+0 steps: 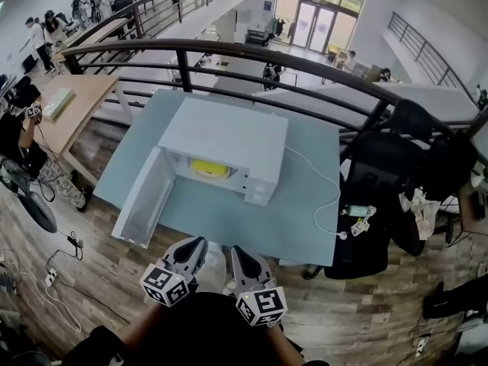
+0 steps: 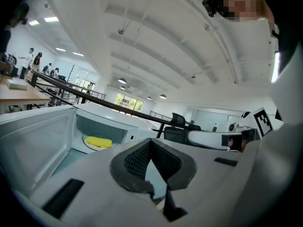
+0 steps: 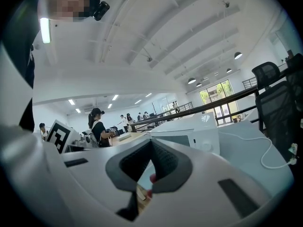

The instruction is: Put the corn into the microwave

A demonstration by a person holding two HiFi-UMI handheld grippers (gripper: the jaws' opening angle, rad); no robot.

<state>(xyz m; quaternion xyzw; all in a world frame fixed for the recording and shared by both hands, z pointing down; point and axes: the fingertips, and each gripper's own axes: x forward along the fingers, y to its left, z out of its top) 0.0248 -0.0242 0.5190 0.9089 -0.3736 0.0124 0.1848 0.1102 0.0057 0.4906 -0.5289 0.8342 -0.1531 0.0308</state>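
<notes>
Yellow corn (image 1: 209, 168) inside open microwave (image 1: 229, 134), well beyond left gripper (image 1: 200, 244), right gripper (image 1: 238, 252), jaws together, empty

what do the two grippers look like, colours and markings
The left gripper and the right gripper both have pale grey shells with dark, ridged pads. Each carries a cube of black-and-white square markers. The person wears a dark top.
</notes>
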